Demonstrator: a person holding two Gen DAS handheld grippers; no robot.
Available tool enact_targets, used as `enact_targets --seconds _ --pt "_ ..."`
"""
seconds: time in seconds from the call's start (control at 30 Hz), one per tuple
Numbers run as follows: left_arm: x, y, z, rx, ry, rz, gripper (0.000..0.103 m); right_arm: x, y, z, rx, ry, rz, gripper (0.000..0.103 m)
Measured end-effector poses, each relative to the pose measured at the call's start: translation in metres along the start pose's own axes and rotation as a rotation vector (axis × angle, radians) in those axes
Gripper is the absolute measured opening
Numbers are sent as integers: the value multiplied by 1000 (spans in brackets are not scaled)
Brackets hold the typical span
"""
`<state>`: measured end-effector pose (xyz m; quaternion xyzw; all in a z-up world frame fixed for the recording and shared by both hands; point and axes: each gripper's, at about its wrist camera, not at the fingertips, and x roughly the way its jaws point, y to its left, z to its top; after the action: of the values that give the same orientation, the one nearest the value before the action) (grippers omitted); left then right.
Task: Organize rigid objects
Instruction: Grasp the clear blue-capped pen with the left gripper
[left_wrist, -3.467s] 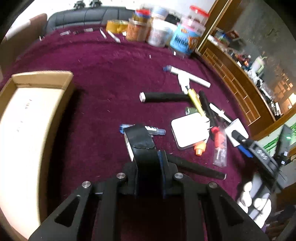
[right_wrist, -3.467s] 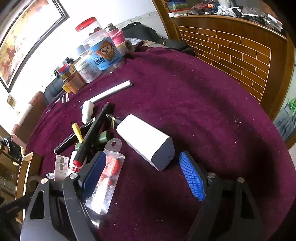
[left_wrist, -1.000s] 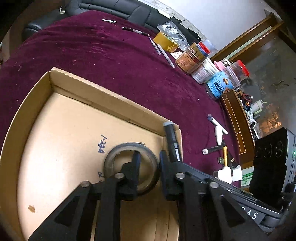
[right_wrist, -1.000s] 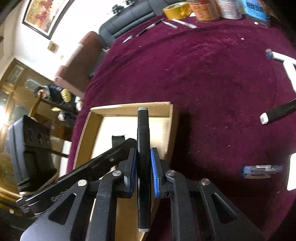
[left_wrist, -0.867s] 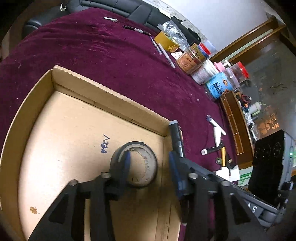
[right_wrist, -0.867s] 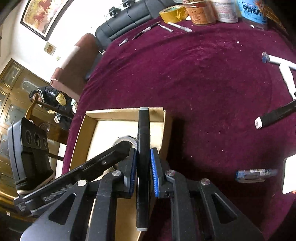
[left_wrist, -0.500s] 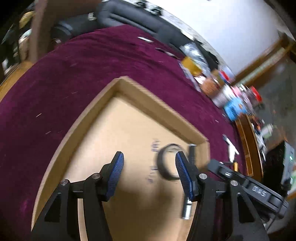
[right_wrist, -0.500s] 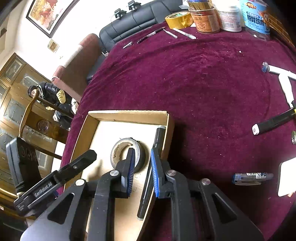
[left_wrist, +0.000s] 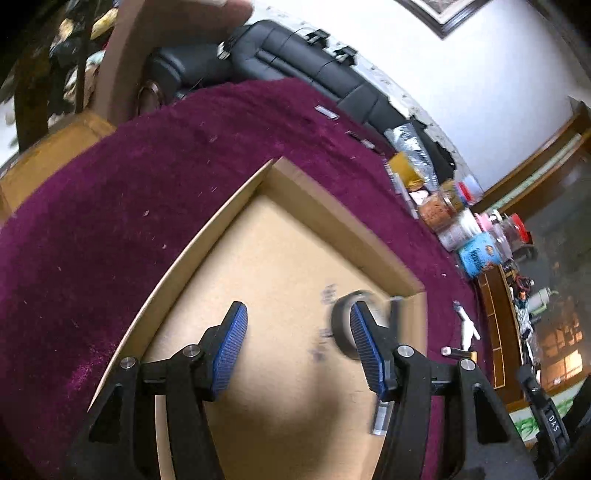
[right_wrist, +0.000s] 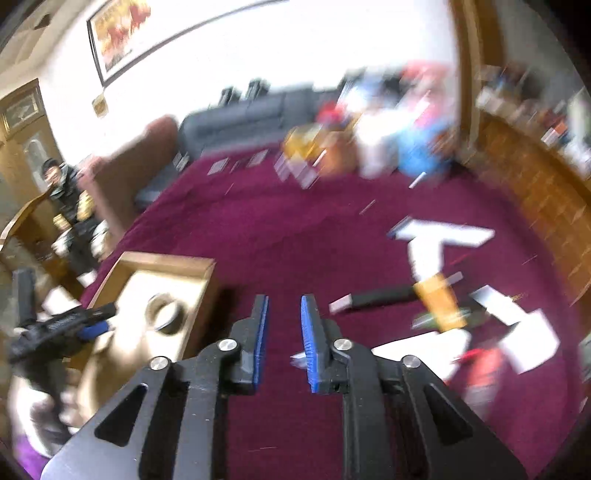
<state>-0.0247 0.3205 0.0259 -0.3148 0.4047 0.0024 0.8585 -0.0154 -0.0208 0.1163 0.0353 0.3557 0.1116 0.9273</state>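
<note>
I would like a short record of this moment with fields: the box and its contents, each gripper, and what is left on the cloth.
box: cardboard box on the purple cloth
in box: tape roll and a dark marker, near the box's right wall
left gripper: over the box, jaws open, nothing between them
right gripper: over the cloth, right of the box, jaws just opening, nothing between them
left on cloth: black marker, white T-shaped piece, other blurred items
</note>
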Motion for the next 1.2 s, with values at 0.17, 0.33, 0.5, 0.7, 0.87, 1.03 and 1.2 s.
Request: enact_targets --seconds 0.17,0.33,0.5,0.7,0.87,1.03,1.2 --pt "-42 -57 -15 141 -55 -60 66 -24 -62 -15 39 -120 -145 99" --pt "-36 -133 -51 352 18 -75 68 -6 -136 -31 232 -63 -177 98" --pt "20 -200 -106 654 161 -49 67 -5 -173 -57 284 -103 -191 95" --pt "62 -256 -144 998 149 84 52 -13 -181 -73 327 -119 -174 82" --pt "91 -268 -152 1124 160 118 47 -10 -171 -71 276 -111 -155 82" --pt "115 -267 -166 1153 236 132 46 -4 -185 -75 343 -75 -132 83" --pt "104 -265 -160 1064 321 47 0 -2 -194 -79 386 -63 -129 83"
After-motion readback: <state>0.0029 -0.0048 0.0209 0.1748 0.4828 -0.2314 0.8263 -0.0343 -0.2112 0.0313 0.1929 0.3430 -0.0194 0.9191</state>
